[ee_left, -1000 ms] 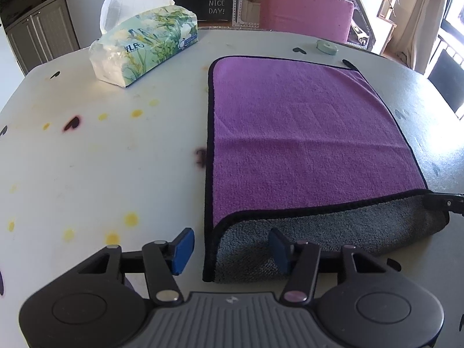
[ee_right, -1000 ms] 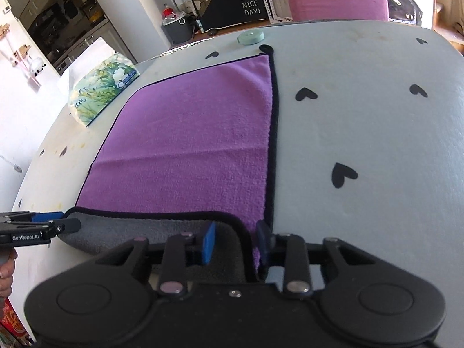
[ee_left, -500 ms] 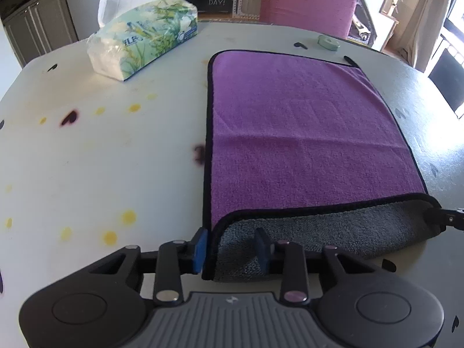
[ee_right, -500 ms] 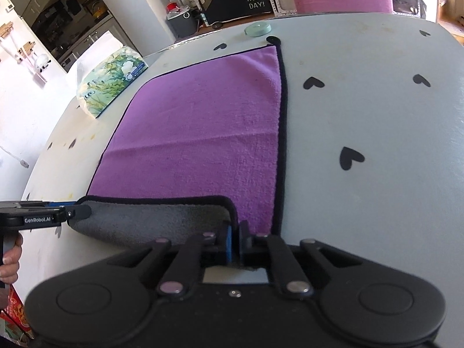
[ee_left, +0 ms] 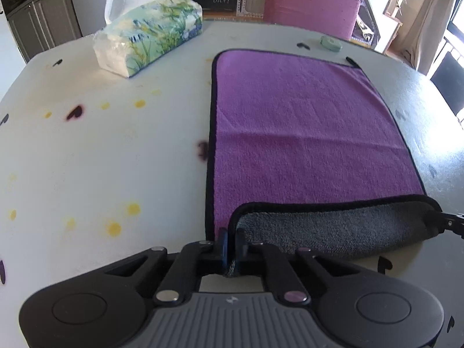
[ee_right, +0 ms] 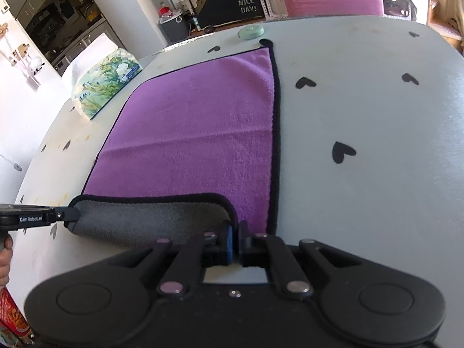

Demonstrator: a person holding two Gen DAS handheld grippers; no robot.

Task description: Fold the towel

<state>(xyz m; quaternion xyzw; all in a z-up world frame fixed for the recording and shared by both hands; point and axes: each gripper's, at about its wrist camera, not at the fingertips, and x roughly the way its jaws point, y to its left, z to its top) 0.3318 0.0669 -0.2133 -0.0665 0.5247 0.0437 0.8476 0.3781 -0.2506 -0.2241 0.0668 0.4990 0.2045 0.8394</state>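
Newly pinched towel (ee_left: 304, 133) corner between left claw (ee_left: 231, 243) fingers

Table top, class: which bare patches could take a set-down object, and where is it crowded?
Free: the stretch of table right of the towel, and the stained stretch between towel and tissue pack. Crowded: the near edge, where left hand-held gripper and right hand-held gripper pinch the towel's near corners.
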